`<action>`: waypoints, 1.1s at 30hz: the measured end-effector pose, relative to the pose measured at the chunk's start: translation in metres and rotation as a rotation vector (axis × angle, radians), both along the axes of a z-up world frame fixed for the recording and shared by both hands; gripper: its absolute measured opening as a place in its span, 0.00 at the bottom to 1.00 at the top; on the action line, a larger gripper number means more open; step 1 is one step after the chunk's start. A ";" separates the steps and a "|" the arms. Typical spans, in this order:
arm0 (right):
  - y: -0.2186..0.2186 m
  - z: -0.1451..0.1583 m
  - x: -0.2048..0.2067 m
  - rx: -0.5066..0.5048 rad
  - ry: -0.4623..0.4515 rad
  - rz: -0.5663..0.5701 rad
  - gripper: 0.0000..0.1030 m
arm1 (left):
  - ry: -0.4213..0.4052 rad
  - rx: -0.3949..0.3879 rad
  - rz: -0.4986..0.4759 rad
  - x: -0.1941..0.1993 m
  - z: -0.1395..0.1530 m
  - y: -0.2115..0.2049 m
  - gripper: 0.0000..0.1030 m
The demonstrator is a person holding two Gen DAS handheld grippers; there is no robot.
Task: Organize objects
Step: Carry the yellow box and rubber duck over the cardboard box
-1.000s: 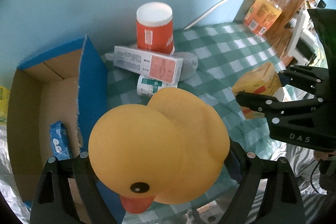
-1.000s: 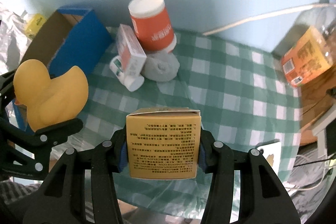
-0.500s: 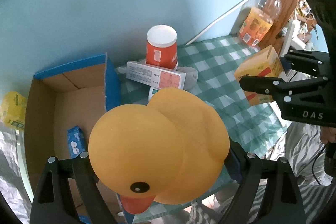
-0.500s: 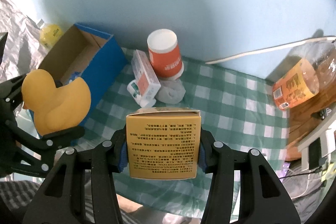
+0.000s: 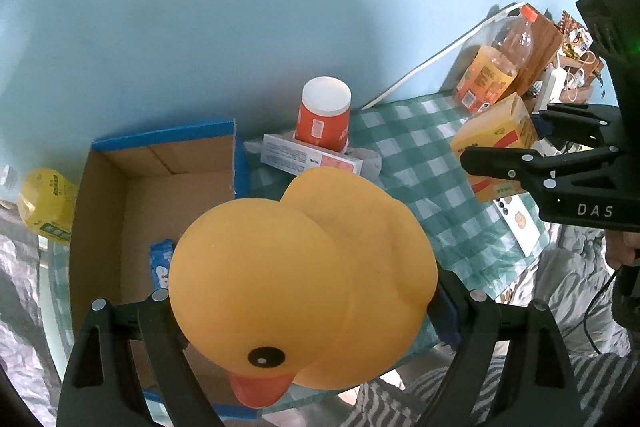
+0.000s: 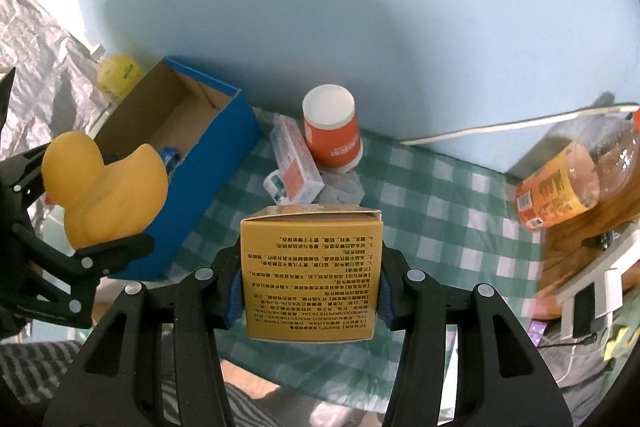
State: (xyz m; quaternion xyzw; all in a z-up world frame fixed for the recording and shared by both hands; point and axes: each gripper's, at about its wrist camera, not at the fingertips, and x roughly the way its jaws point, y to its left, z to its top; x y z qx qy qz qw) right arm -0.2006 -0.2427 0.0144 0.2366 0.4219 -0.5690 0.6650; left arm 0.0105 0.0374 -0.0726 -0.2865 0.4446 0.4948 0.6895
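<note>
Rubber duck is sitting clamped in my left gripper, which I am holding above the open blue box's near edge. My right gripper is squeezing the yellow carton over the checked cloth. Beyond, an orange canister is standing beside a white-pink packet.

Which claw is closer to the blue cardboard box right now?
Left. The left claw, holding the rubber duck, sits at the blue cardboard box's open top. The right claw, gripping the yellow carton, hangs over the checked cloth beside it.
</note>
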 end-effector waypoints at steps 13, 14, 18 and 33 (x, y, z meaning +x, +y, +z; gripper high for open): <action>-0.003 0.002 0.024 0.015 0.004 0.069 0.49 | -0.014 0.000 0.064 -0.031 0.013 -0.006 0.88; -0.003 0.002 0.026 0.016 0.004 0.078 0.49 | -0.016 -0.001 0.068 -0.033 0.013 -0.006 0.88; -0.006 0.002 0.040 0.017 0.011 0.115 0.49 | -0.016 -0.001 0.103 -0.046 0.014 -0.009 0.88; -0.023 -0.008 0.104 0.044 0.016 0.281 0.49 | -0.020 0.008 0.244 -0.104 0.019 -0.023 0.87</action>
